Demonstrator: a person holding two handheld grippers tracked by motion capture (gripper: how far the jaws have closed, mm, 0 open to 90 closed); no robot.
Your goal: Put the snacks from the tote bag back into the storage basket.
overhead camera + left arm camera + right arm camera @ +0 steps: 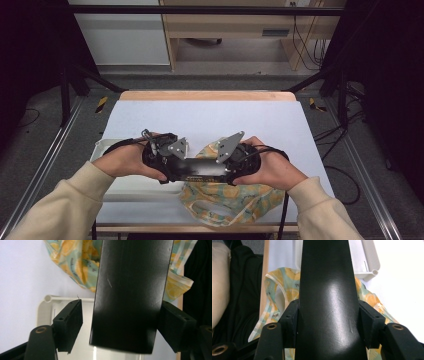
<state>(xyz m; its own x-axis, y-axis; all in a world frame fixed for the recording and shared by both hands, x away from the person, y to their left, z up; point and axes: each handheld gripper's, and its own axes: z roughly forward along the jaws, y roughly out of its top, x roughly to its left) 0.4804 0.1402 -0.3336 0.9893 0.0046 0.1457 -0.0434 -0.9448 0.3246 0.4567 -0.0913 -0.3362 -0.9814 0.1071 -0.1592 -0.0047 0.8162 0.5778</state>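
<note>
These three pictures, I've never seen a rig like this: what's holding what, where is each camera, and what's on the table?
No robot here: a person holds a two-jaw gripper in each hand. The high view looks down from above the person's side of the table; the left gripper and right gripper point toward each other. Between them is a flat black case, each end in one gripper. The other two pictures come from cameras riding on the grippers, looking along their jaws. In the right gripper view the jaws press the case's sides. In the left gripper view a gap shows beside one jaw, so that grip looks loose. On the white table lie a lemon-print cloth and a white tray.
</note>
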